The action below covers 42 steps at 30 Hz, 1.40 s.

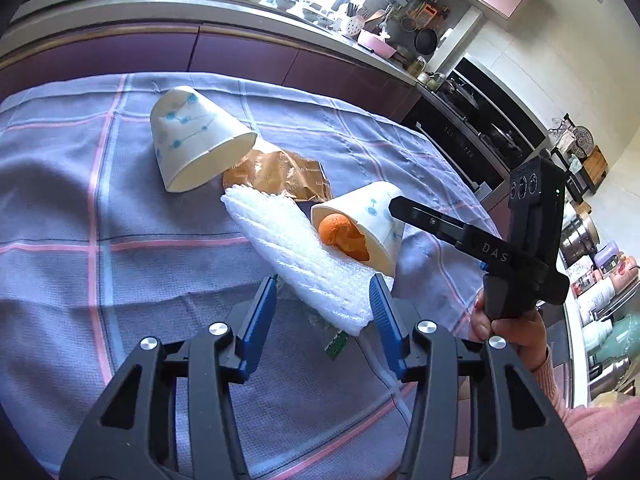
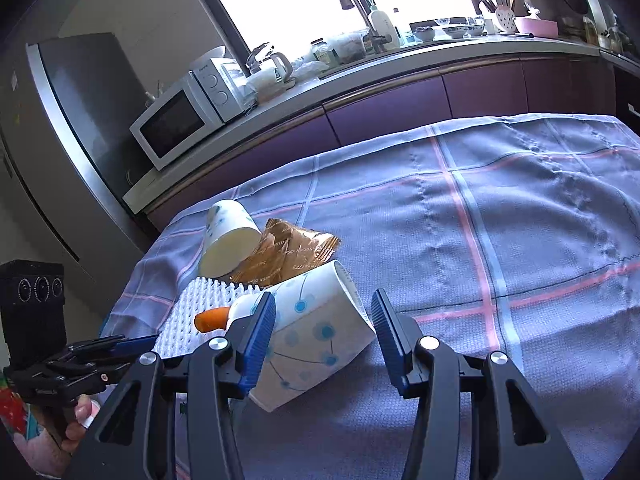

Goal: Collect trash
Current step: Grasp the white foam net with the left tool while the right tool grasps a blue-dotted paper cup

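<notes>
Two white paper cups with blue dots lie on their sides on the checked tablecloth (image 1: 80,184). The far cup (image 1: 196,140) is empty, also in the right wrist view (image 2: 230,236). The near cup (image 1: 360,228) holds orange peel (image 1: 342,236); in the right wrist view this cup (image 2: 308,332) lies between my open right gripper (image 2: 323,320) fingers, peel (image 2: 212,319) sticking out. A gold wrapper (image 1: 280,176) and white bubble wrap (image 1: 296,260) lie between the cups. My left gripper (image 1: 323,300) is open around the bubble wrap's near end. A green scrap (image 1: 336,346) lies beneath.
A purple-fronted kitchen counter (image 2: 400,92) with microwave (image 2: 176,120) and kettle runs behind the table. A fridge (image 2: 80,120) stands at the left. An oven (image 1: 472,132) and shelves with pots stand at the right. The cloth's right part (image 2: 520,220) is bare.
</notes>
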Each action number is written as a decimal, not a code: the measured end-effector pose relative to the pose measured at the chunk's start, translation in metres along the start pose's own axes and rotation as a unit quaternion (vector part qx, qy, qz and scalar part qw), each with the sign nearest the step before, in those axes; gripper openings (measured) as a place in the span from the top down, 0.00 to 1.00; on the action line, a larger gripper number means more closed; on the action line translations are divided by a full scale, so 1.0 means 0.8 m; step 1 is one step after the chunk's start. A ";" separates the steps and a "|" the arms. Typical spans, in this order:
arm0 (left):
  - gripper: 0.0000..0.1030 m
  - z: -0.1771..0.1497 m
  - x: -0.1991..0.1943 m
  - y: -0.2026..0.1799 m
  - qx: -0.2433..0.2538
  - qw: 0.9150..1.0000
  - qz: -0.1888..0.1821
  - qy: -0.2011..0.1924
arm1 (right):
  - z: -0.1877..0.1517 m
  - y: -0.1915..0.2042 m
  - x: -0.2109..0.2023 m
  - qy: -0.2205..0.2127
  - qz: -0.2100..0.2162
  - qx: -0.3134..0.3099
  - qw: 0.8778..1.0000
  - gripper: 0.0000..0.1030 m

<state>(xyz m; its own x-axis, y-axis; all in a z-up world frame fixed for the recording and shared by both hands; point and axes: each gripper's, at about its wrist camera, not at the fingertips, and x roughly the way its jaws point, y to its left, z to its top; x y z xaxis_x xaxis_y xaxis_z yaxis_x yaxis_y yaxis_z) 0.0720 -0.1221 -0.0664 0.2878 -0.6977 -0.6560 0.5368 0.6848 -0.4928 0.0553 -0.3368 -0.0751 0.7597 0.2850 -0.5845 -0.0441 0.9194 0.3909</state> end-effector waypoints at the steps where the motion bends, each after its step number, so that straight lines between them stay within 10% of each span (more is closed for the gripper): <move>1: 0.61 0.001 0.007 0.003 -0.008 1.000 -0.002 0.005 | -0.001 0.002 0.001 0.002 0.003 -0.003 1.000 0.54; 14: 0.86 -0.004 -0.012 0.025 -0.020 1.000 0.009 -0.019 | -0.002 0.039 -0.017 -0.005 0.027 -0.064 0.998 0.93; 31: 0.87 -0.024 -0.140 0.086 -0.040 0.991 0.066 -0.111 | 0.027 0.116 -0.055 -0.058 0.000 -0.158 0.986 1.00; 34: 0.87 -0.027 -0.154 0.098 -0.047 0.989 0.077 -0.119 | 0.032 0.095 -0.057 -0.069 -0.028 -0.129 0.989 0.95; 37: 0.87 -0.033 -0.157 0.105 -0.055 0.988 0.077 -0.120 | 0.033 0.057 -0.052 -0.074 -0.086 -0.077 0.991 0.54; 42: 0.87 -0.041 -0.162 0.115 -0.058 0.987 0.091 -0.122 | 0.018 0.026 -0.030 -0.043 -0.088 -0.033 0.995 0.47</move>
<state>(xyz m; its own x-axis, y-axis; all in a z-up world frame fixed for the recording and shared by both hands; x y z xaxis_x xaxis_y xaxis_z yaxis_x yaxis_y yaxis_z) 0.0581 0.0382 -0.0450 0.5608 -0.5807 -0.5901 0.3681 0.8133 -0.4505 0.0459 -0.3281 -0.0426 0.8123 0.0955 -0.5753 0.0544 0.9698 0.2378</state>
